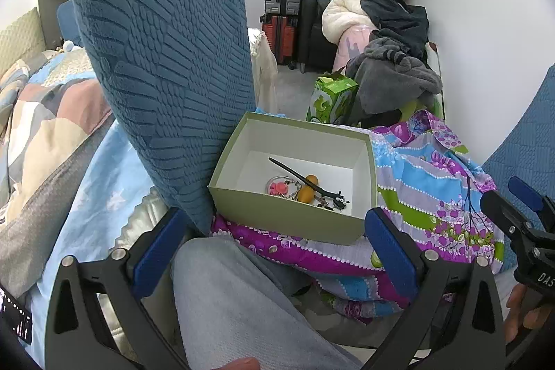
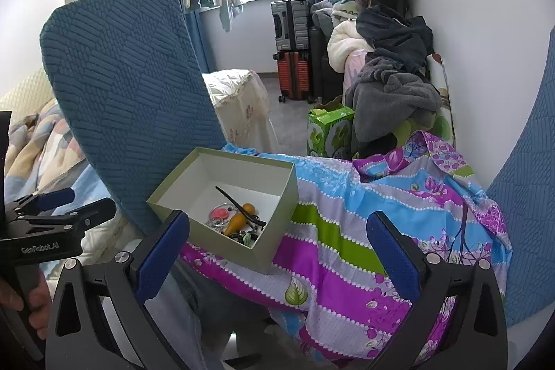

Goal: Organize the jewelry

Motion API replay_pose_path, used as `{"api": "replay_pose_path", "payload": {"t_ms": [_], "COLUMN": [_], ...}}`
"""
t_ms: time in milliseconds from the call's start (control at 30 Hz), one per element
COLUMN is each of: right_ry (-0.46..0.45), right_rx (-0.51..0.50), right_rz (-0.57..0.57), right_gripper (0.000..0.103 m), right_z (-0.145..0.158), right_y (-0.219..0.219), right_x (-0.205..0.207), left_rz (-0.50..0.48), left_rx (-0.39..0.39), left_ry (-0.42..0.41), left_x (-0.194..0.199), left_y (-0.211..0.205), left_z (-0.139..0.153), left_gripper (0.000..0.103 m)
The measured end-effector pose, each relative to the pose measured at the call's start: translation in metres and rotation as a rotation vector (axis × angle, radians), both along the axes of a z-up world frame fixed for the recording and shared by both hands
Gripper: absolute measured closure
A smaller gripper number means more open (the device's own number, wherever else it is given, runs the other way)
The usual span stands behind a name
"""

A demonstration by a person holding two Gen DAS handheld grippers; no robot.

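An open green box (image 1: 277,217) (image 2: 277,248) with a white inside rests on a flowered cloth (image 1: 433,182) (image 2: 347,231). In it lie a black hair stick (image 1: 295,175) (image 2: 236,204), an orange bead piece (image 1: 307,191) (image 2: 239,219), a pink charm on a ring (image 1: 277,187) (image 2: 219,214) and small dark trinkets (image 1: 338,201). My left gripper (image 1: 274,252) is open just in front of the box, nothing between its fingers. My right gripper (image 2: 277,252) is open too, at the box's near right corner, holding nothing.
A blue textured chair back (image 1: 159,58) (image 2: 121,99) rises left of the box. A person's grey trouser leg (image 1: 242,307) lies under the left gripper. Beyond are a green carton (image 1: 331,99), piled clothes (image 1: 392,58), suitcases (image 1: 281,13) and a bed (image 1: 41,113).
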State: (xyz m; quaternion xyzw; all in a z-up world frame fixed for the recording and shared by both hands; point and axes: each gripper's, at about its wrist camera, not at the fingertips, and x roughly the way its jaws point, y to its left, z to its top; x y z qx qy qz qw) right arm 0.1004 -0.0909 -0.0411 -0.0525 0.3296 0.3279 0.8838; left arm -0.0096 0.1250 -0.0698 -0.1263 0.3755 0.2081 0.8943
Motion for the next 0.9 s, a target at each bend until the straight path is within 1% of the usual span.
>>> {"api": "replay_pose_path", "payload": {"t_ms": [200,300,500,600,900], "right_ry": [0.008,0.017,0.019,0.015,0.015], "right_rx": [-0.004,-0.012,-0.016,-0.013,-0.017], "right_rz": [0.001,0.006,0.005,0.003,-0.002], "right_gripper": [0.000,0.000,0.000,0.000,0.000], "right_z": [-0.0024,-0.0059,-0.0074,-0.0072,-0.0081], "right_y": [-0.0003,0.0011,0.0014,0.0005,-0.0004], "right_x": [-0.0014,-0.0024,-0.0014,-0.0009,0.0018], "left_rz": [-0.005,-0.015,-0.014,-0.030,-0.040], "left_rx": [-0.005,-0.005,-0.003,0.006,-0.003], "left_ry": [-0.004,0.010,0.007,0.003,-0.002], "left_x": [0.0014,0.0042,0.0048,0.0050,0.0065], "left_y": [0.0021,0.0008,-0.0006,-0.0038,-0.0037], "left_z": [-0.0015,-0.0047,-0.0028,-0.0015,-0.0007], "left_gripper": [0.001,0.001,0.001,0.001,0.001]}}
